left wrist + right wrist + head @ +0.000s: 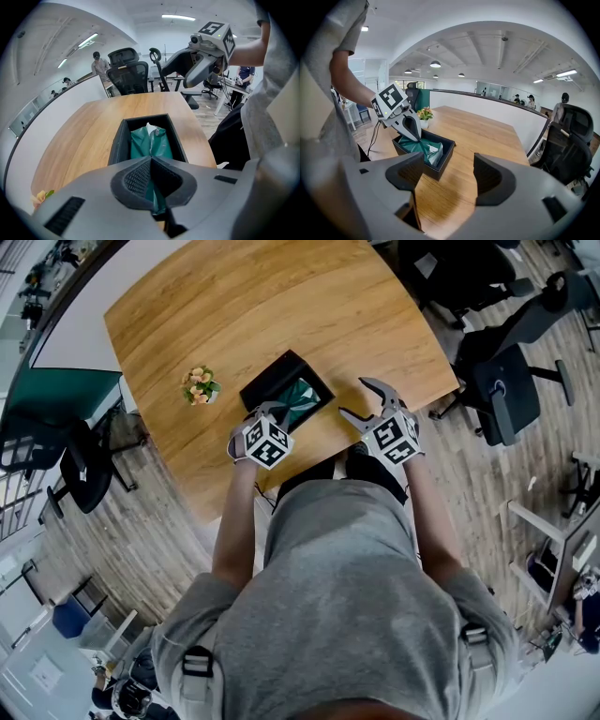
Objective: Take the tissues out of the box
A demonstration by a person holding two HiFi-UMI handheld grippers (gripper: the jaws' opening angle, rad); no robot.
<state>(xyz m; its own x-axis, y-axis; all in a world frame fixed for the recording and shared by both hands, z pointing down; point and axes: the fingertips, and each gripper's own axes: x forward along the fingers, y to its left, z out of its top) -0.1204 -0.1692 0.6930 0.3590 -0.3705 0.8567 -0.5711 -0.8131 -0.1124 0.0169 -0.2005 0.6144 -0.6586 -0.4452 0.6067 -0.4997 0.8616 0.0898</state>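
Observation:
A black open box lies on the wooden table with a green tissue pack inside it. My left gripper sits at the box's near end, shut on the near edge of the green pack; a strip of green film is pinched between the pads of the left gripper. The right gripper view shows the left gripper reaching into the box from above. My right gripper hangs open and holds nothing, to the right of the box, over bare table; the right gripper shows a wide gap.
A small pot of flowers stands left of the box. Office chairs stand on the floor beyond the table's right edge. People stand far off in the room.

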